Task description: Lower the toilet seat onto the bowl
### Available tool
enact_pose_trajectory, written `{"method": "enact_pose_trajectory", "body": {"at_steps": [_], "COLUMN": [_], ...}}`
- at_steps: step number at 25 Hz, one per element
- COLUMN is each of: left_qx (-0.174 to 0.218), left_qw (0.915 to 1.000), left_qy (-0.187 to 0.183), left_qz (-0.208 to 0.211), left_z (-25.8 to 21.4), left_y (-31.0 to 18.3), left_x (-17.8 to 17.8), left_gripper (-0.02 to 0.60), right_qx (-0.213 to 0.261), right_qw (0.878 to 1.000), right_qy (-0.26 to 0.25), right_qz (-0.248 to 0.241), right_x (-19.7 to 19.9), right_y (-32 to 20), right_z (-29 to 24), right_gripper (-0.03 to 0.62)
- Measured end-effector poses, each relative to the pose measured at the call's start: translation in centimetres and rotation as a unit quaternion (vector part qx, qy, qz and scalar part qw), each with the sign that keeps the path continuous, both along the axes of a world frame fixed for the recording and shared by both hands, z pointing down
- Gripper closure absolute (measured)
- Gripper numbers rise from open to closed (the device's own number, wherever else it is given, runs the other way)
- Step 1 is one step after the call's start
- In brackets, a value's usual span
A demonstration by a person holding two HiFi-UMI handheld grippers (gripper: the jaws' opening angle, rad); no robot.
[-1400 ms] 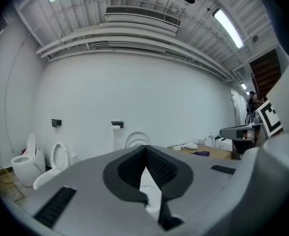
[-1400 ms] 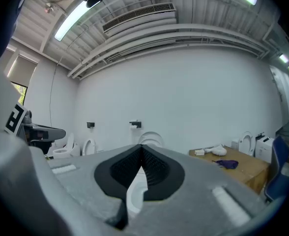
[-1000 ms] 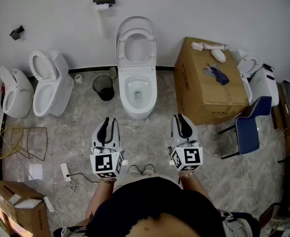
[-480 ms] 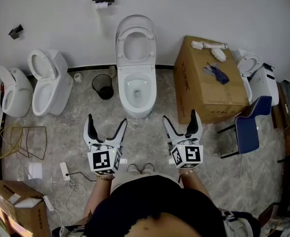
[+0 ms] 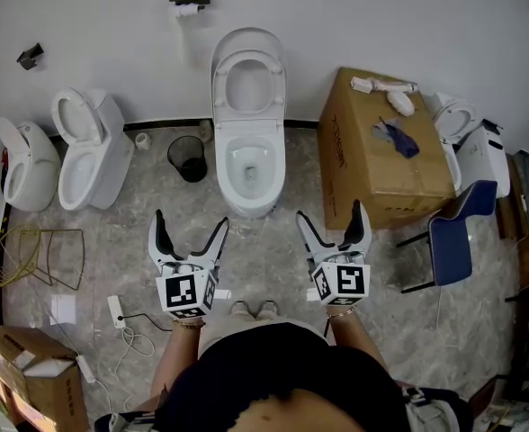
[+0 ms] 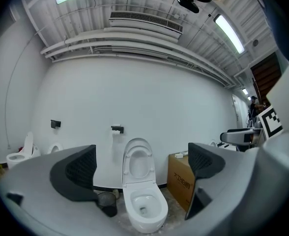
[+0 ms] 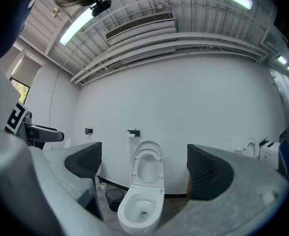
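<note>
Now, step in hand: the approach; the person stands facing the toilet with neither tool near it yet.
Toilet seat (image 5: 223,86): upright, leaning back on the raised lid against the wall, well apart from both tools.
Bowl (image 5: 250,196): uncovered, straight ahead on the floor, between a waste bin (image 5: 186,158) on its left and a cardboard box (image 5: 381,151) on its right.
Left hand-held gripper (image 5: 192,221): jaws opening, already spread wide, with nothing between them; its own view shows only the distant toilet in the gap.
Right hand-held gripper (image 5: 331,212): jaws likewise opening and wide apart, holding nothing, level with the left one just short of the bowl's front.
Progress: the lowering has apparently not begun.
Next move: likely a reach forward and up over the bowl to the seat's top edge, taking the seat alone and not the lid behind it.
Care needed: probably a slow tip forward and a guided descent, so the seat meets the rim without slamming.
</note>
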State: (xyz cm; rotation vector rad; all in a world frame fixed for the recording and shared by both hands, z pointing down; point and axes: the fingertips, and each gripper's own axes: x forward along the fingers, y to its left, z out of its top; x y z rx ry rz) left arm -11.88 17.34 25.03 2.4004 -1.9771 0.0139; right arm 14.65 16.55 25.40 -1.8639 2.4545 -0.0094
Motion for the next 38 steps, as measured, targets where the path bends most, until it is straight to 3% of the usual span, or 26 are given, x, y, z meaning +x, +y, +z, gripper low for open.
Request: {"method": "enact_pose_trajectory", "body": {"at_steps": [15, 22, 38], "left_qx": [-0.002, 0.004, 0.001], "left_qw": [0.9996, 0.9993, 0.9996], "left_qy": [-0.009, -0.021, -0.024], "left_qz": [-0.027, -0.030, 0.014], "left_z": [1.1, 1.1, 0.5], "left_y": [-3.1, -7.2, -28.9], "left_x": [2.4, 2.2, -2.9], "left_gripper": [0.023, 0.023, 0.023], "right_qx": [-0.003, -0.006, 0.004], "right_qw": [0.999, 0.999, 1.000], "right_qy": [0.016, 0.012, 0.026], "right_qz": [-0.027, -0.032, 0.012], "right_x": [2.8, 2.7, -1.4], "right_y": [-3.9, -8.5, -29.0], "right_z": [1.4, 2.2, 1.1], "right_gripper": [0.071, 0.071, 0.071]}}
